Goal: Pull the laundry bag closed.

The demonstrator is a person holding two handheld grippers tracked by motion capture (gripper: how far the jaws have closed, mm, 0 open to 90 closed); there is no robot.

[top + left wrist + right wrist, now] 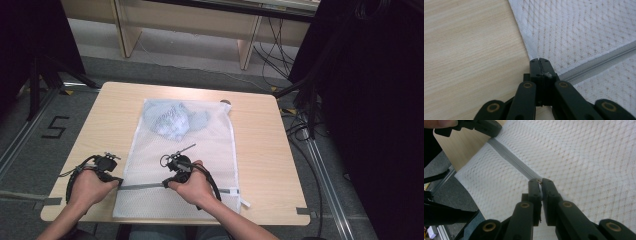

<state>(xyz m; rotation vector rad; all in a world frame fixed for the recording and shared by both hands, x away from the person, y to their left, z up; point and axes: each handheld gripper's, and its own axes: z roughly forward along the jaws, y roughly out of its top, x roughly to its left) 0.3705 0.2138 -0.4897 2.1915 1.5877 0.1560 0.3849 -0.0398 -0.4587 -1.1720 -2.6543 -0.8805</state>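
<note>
On the wooden table point(260, 150), seen from the high view, a white mesh laundry bag point(210, 145) lies flat with a pale blue garment point(175, 120) inside its far end. A grey zipper point(145, 186) runs across the bag's near part. The left gripper point(116, 182) sits at the bag's left edge, at the zipper's end, and the right gripper point(166, 184) sits partway along the zipper (both hands rest low on the table).

Along the left gripper view, the left gripper point(540, 65) has its jaws pressed together, pinching the end of the zipper point(599, 63) where the mesh bag point(579, 30) meets the table point(469, 50).

Along the right gripper view, the right gripper point(540, 182) is clamped tight on what looks like the zipper's small slider, with the zipper point(511, 161) stretching away across the bag point(586, 157) toward the left gripper point(489, 130) at the top left.
</note>
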